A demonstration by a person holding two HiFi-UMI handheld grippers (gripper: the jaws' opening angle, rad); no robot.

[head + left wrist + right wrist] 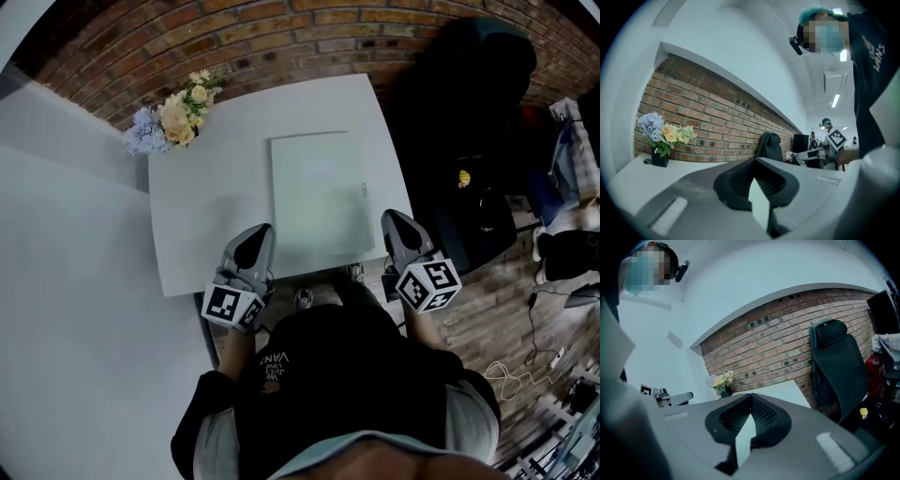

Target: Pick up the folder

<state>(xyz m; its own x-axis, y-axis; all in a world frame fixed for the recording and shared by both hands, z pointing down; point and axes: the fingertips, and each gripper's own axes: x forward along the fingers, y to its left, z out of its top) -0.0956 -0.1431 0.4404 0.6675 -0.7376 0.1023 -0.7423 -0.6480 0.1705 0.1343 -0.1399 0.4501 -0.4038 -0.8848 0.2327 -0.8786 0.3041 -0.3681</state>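
- Head view: the pale green folder (317, 192) lies flat on the table (206, 220), unlifted.
- Left gripper (255, 236) at eight o'clock, right gripper (394, 223) at four; both jaws clenched, empty.

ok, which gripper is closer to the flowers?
Left. The left gripper is on the flowers' side of the folder, by its near left corner; the right gripper is beyond the folder's right edge, farther off.
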